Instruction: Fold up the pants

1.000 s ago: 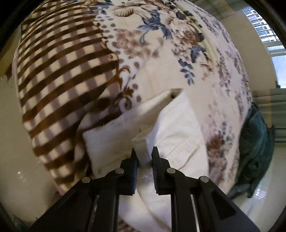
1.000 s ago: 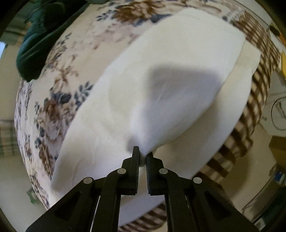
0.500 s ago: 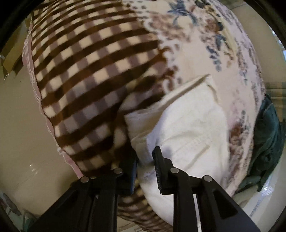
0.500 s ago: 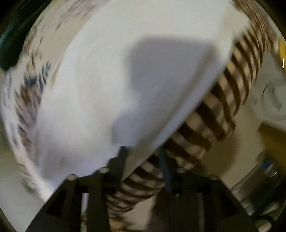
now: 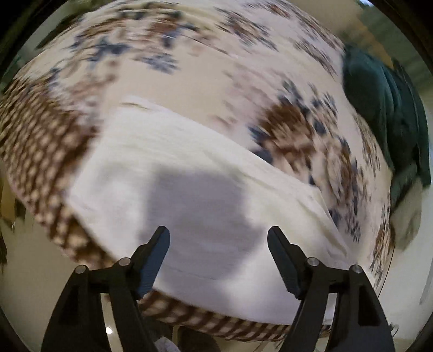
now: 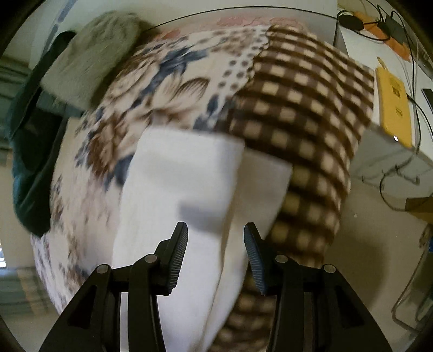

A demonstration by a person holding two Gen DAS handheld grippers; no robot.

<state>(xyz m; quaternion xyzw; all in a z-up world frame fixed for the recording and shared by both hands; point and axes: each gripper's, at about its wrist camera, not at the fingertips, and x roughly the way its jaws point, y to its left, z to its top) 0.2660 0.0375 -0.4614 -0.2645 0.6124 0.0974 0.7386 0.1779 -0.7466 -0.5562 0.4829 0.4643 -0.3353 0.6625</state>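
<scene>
Left gripper (image 5: pixel 218 242) spread wide, both fingers apart with nothing between them, hovering above the white pants (image 5: pixel 189 195). Pants directly ahead of and below the fingertips, lying folded in a broad band across the patterned blanket (image 5: pixel 189 70); a gripper-shaped shadow on the cloth just beyond the tips. Brown checked part of the blanket to the left of the left finger, floral part ahead and to the right. Dark green cloth (image 5: pixel 384 108) far off to the upper right, at the blanket's edge. View blurred, so seams and finer details of the pants impossible to make out.

Right gripper (image 6: pixel 216 238) also spread, somewhat narrower, gripping nothing. White pants (image 6: pixel 186 184) straight ahead and under the tips, with 2 layers visible: an upper folded layer and a lower layer showing out to the right of it. Checked blanket (image 6: pixel 305 108) to the right of the right finger, floral print to the left. Grey-green cloth (image 6: pixel 92 54) beyond, upper left, beside dark green fabric. Yellow flat object (image 6: pixel 395 103) and black cables (image 6: pixel 384 21) on a surface far to the upper right
</scene>
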